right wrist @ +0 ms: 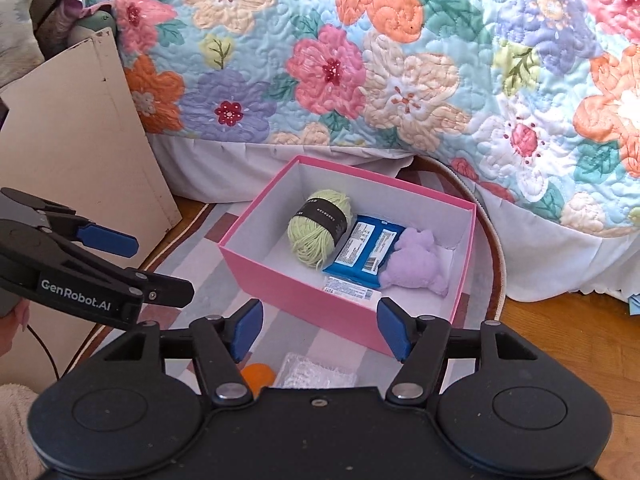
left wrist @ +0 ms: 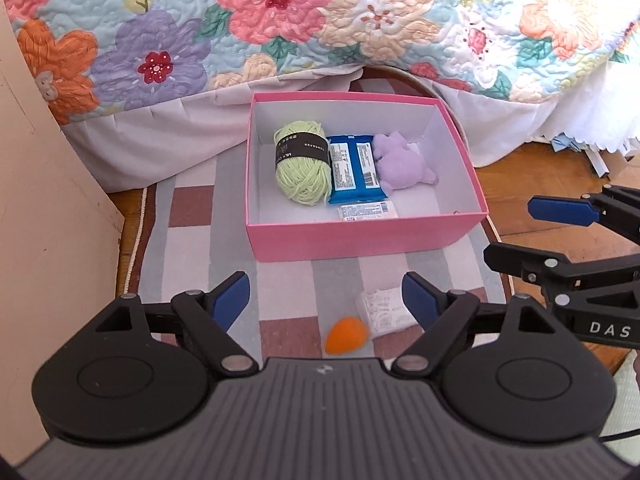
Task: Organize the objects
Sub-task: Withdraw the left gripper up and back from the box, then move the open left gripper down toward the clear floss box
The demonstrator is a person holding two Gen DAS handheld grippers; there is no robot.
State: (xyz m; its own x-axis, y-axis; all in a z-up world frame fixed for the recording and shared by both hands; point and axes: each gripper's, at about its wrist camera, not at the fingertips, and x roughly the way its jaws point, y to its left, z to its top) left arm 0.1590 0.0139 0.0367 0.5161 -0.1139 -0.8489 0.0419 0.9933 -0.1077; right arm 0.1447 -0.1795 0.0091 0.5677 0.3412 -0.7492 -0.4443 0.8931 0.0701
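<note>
A pink box point(left wrist: 360, 240) sits on the checked rug point(left wrist: 192, 216) against the quilted bed, already holding green yarn point(left wrist: 300, 168), a blue packet point(left wrist: 354, 170), a lilac plush point(left wrist: 400, 162) and a small white packet point(left wrist: 368, 213). Two things remain outside it, on the rug in front of its near wall: a clear-wrapped white pack point(left wrist: 382, 314) and, just left of that, a small orange egg-shaped piece point(left wrist: 346, 335). The left gripper point(left wrist: 326, 304) hangs wide open and empty with both below its fingertips, probably nearer them. The right gripper point(right wrist: 318, 330), roughly half open and also empty, hovers just beside.
</note>
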